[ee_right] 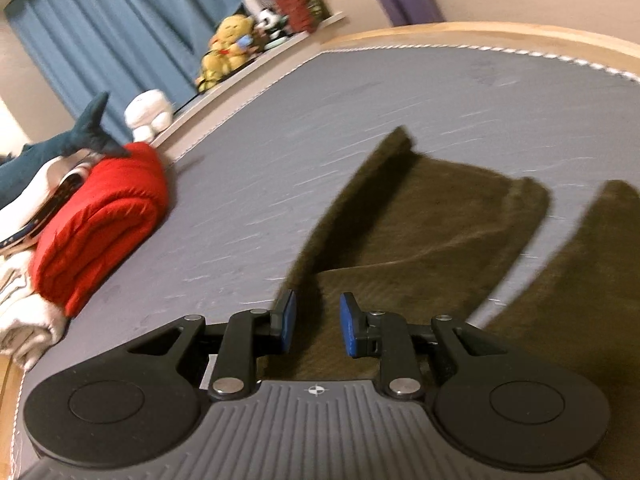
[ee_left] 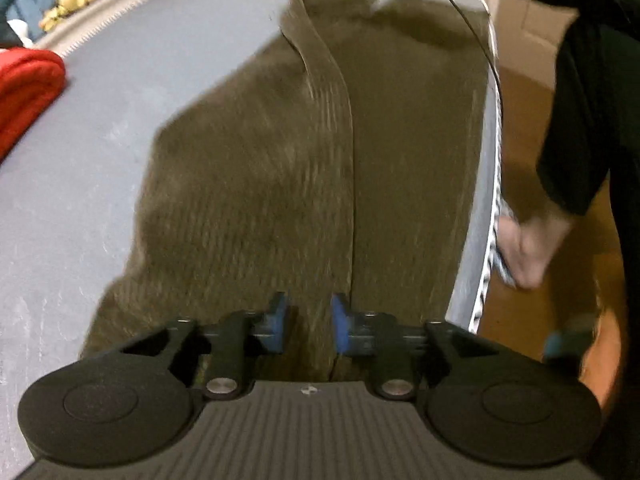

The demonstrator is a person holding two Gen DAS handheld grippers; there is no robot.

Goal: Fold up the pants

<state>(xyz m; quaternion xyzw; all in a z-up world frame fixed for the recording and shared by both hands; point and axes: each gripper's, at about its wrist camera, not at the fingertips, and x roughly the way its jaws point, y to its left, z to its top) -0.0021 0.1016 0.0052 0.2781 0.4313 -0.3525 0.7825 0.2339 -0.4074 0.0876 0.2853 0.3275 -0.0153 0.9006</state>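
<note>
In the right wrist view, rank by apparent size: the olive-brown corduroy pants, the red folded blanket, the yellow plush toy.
1. Olive-brown corduroy pants, though nearness inflates them.
2. Red folded blanket.
3. Yellow plush toy, farthest off, so true size unsure.

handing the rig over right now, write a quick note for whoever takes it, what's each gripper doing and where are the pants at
Left gripper: open, low over the olive-brown pants, gripping nothing.
Right gripper: open, above the pants near the crotch, also empty.
Pants: spread on the grey mattress, close to its edge on the person's side; legs apart, bare mattress between them, one leg with a raised crease near its hem.
Nearby: red folded blanket, clear of the pants.
Done: pants laid out.
Left: no fold visible yet; probably bring one leg over the other, then fold lengthwise.
</note>
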